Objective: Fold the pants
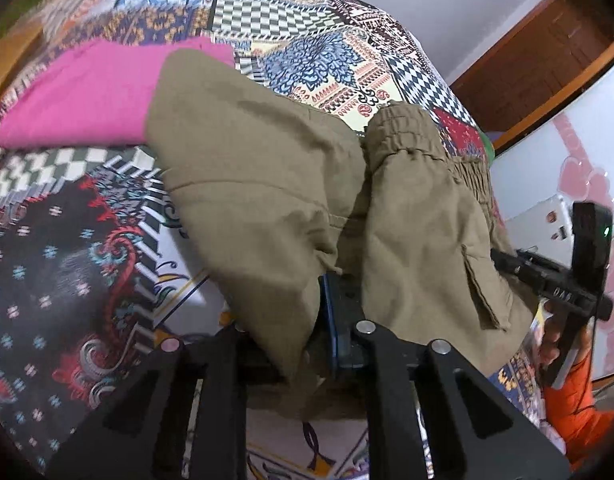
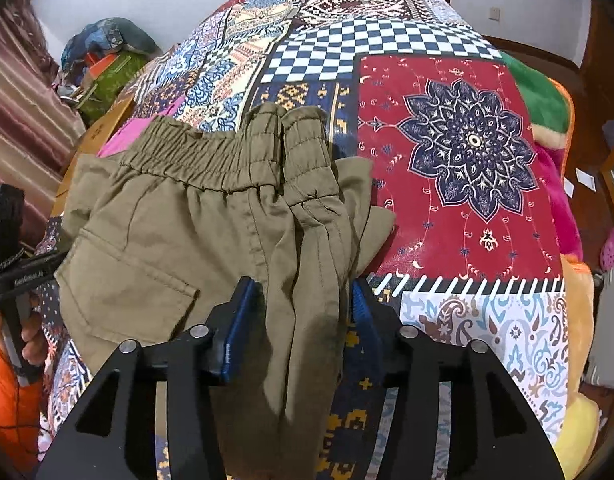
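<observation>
Olive-khaki pants (image 2: 179, 240) lie bunched on the patchwork bedspread (image 2: 467, 152). In the right wrist view the elastic waistband (image 2: 187, 160) runs across the far end, from about 9 o'clock toward 1 o'clock, and the garment's long axis comes from that band toward 6 o'clock, down to the camera. A back pocket shows at 8 o'clock of the cloth.

Right gripper (image 2: 303, 312): its blue-padded jaws stand partly spread, with a folded ridge of the trouser cloth running between them. The left pad lies against the fabric; the right pad stands just clear of it, so no firm pinch shows.

Left gripper (image 1: 291, 320): its jaws are drawn nearly together on a hanging fold of the same pants (image 1: 267, 184), and one blue pad shows beside the cloth. In this view the waistband sits toward 1 o'clock, and a pink garment (image 1: 87, 92) lies beyond the pants at 10 o'clock, partly under them.
</observation>
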A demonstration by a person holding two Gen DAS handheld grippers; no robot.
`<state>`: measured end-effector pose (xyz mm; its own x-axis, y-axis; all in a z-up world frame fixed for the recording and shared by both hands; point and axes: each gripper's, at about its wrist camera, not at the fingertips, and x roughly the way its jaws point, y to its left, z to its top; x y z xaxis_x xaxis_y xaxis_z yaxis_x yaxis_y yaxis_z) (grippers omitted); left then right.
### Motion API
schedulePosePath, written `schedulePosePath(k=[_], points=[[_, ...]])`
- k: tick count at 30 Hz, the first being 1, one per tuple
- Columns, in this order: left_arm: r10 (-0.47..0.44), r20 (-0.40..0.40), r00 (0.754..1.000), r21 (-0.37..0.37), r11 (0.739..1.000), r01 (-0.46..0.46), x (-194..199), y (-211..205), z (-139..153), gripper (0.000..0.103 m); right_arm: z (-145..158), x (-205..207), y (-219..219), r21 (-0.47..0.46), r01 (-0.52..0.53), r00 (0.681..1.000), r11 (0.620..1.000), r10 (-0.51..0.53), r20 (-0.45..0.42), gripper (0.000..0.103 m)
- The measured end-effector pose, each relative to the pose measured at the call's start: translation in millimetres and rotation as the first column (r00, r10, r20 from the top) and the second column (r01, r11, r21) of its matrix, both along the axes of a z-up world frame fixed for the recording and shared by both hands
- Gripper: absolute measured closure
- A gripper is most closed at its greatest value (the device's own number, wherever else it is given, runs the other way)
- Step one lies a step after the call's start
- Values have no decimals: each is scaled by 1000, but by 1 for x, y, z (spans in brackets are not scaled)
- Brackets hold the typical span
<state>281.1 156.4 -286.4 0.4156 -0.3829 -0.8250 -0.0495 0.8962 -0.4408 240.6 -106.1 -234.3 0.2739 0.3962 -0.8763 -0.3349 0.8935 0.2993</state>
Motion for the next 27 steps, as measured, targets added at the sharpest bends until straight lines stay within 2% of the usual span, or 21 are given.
schedulePosePath(k=[4, 7, 10, 12, 15, 19, 27], points=[[14, 9, 1000, -55, 998, -13, 5, 5, -5, 88, -4, 3, 0, 19, 2, 1000, 1000, -2, -5, 56], [22, 17, 1000, -70, 997, -21, 6, 7, -7, 88, -6, 7, -3, 45, 16, 1000, 999, -16, -6, 59], [27, 33, 999, -27, 999, -26, 7, 2, -2, 89, -4, 7, -5, 53, 24, 1000, 998, -24, 1, 65], [25, 52, 998, 15, 1000, -25, 6, -3, 3, 94, 1, 4, -6, 55, 18, 1000, 998, -19, 20, 77], [26, 85, 996, 68, 997, -32, 2, -10, 15, 100, 13, 0, 1, 38, -15, 998, 999, 13, 63, 90], [26, 129, 991, 100, 994, -39, -6, -14, 34, 101, 21, -3, 10, 2, -23, 995, 1000, 23, 94, 92], [12, 194, 981, 140, 989, -40, -26, -12, 70, 102, 53, -14, 16, 39, -25, 991, 999, 20, 134, 93]])
